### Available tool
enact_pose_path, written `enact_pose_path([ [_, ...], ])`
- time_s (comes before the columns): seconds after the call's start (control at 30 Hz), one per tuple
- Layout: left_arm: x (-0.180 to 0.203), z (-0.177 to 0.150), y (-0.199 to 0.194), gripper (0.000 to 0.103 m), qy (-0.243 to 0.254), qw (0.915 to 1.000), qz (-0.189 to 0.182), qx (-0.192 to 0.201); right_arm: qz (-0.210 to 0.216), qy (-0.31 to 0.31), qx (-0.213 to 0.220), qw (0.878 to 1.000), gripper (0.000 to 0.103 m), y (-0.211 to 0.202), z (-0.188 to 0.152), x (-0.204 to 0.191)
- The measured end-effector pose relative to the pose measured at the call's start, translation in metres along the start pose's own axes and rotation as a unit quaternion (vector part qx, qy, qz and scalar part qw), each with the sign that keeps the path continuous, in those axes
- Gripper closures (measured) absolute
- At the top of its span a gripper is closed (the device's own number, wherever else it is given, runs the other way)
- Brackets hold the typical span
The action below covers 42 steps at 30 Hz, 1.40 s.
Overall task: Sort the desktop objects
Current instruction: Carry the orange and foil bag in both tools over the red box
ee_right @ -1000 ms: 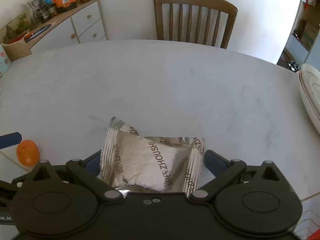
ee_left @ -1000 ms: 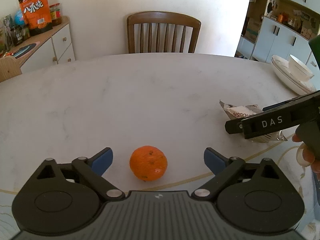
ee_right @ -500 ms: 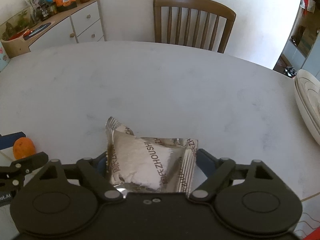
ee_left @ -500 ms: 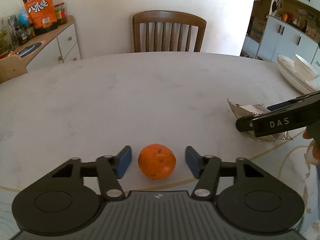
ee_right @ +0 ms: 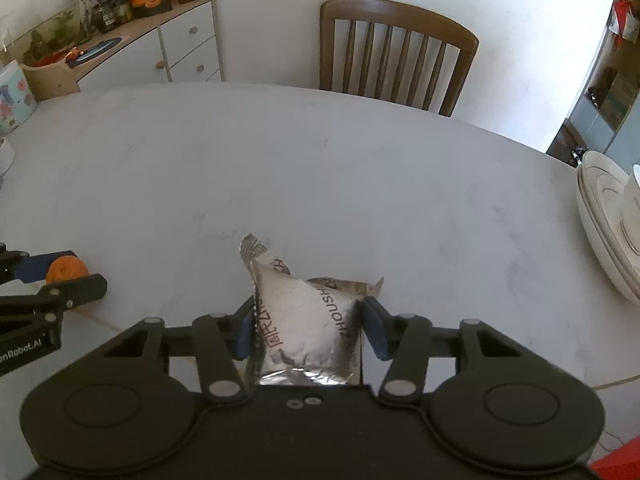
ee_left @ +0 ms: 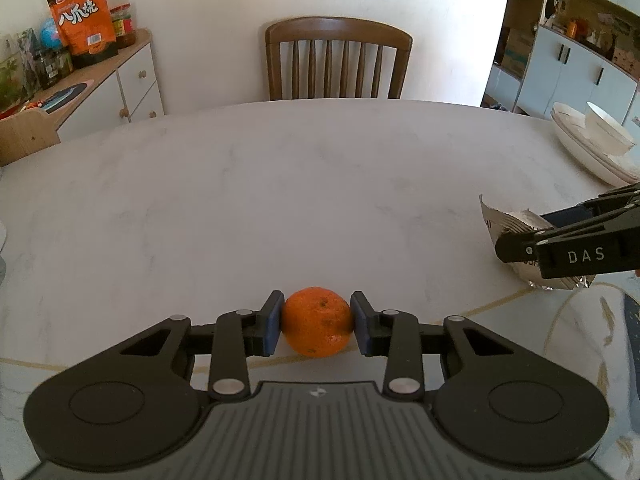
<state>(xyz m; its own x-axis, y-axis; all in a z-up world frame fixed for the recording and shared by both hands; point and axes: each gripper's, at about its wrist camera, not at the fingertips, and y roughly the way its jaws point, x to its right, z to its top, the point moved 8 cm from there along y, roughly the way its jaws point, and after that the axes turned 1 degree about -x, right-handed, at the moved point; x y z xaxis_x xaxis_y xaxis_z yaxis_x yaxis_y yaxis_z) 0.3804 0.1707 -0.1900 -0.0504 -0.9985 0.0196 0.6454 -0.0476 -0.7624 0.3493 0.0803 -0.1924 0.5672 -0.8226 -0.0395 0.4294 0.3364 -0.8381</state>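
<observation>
White marble with faint grey veins fills most of both views: a broad rounded table (ee_left: pixel 280 184) with a thin gold line curving along its near edge. Behind it, at the top centre of the left wrist frame, a brown wooden chair (ee_left: pixel 338 58) with a slatted back stands against a pale wall. At the upper left a low white cabinet (ee_left: pixel 136 84) carries an orange snack bag (ee_left: pixel 82 20), jars and other clutter. At the right edge a stack of white plates (ee_left: pixel 588 148) with a bowl on top sits on the table.

Low in the centre of the left wrist frame, the left gripper (ee_left: pixel 317 323) is clenched on an orange (ee_left: pixel 317 322): both blue pads press its sides, and the fruit sits on the marble just above the gold line. Its jaws have just been closing onto it.

In the right wrist frame, the right gripper (ee_right: pixel 308 322) grasps a crumpled silver foil packet (ee_right: pixel 306 320) printed with dark lettering. Its jaws have just been closing, and both blue pads now squeeze the packet's sides so the foil bulges upward between them, one torn corner sticking up toward mid-frame. Whether the packet's underside touches the table I cannot tell. The two grippers are well apart, each visible at the edge of the other's view.
</observation>
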Motion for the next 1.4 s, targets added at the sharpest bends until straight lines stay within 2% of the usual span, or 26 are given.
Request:
enact_pose_path([
  [0.3,0.017,-0.018,-0.024,0.068,-0.002,0.9999,-0.014,-0.006,0.016,0.003,-0.015,1.000,0.055,-0.027,-0.032,-0.002],
  [0.7,0.059,-0.035,-0.068,0.068,0.016,0.9988,-0.045,-0.010,0.042,0.022,-0.012,0.999,0.056,-0.078,-0.078,0.001],
  [1.13,0.110,-0.044,-0.119,0.068,0.038,0.9959,-0.081,-0.015,0.055,0.060,-0.006,0.997,0.056,-0.138,-0.117,0.030],
  [1.4,0.155,-0.048,-0.147,0.068,0.064,0.9924,-0.105,-0.012,0.055,0.069,0.009,0.996,0.056,-0.182,-0.136,0.051],
])
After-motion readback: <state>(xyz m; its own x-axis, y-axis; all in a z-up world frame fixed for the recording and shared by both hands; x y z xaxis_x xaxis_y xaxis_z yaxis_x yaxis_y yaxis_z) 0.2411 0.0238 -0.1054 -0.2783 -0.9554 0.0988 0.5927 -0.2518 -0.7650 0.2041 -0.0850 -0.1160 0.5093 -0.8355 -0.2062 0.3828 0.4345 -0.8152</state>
